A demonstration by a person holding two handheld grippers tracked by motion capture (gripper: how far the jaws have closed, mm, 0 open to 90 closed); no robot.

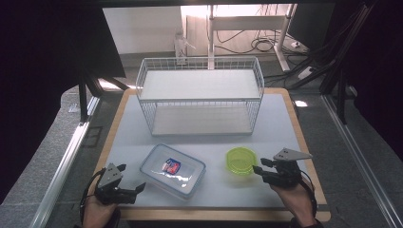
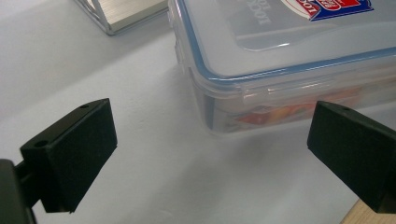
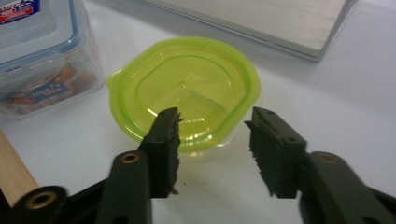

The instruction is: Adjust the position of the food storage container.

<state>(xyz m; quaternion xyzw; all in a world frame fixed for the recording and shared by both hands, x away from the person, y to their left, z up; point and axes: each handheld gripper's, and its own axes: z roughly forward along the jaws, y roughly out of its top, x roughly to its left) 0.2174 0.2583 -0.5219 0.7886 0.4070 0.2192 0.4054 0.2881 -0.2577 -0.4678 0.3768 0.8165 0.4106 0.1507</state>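
Observation:
A clear rectangular lidded box point(image 1: 173, 171) with a red and blue label lies at the table's front centre. A small round container with a yellow-green lid point(image 1: 241, 160) sits to its right. My left gripper point(image 1: 133, 176) rests at the front left, its jaws wide open. In the left gripper view the box's near corner point(image 2: 280, 46) lies just beyond the open left gripper point(image 2: 212, 116). My right gripper point(image 1: 259, 166) is at the green container's right side. In the right gripper view its jaws point(image 3: 215, 116) stand partly apart over the container's near rim point(image 3: 187, 84), not clamped on it.
A white wire rack point(image 1: 199, 95) with two shelves stands at the back of the white table top point(image 1: 285, 123). The rack's base point(image 3: 261, 23) lies just past the green container. A wooden border runs round the table, with dark floor and cables beyond.

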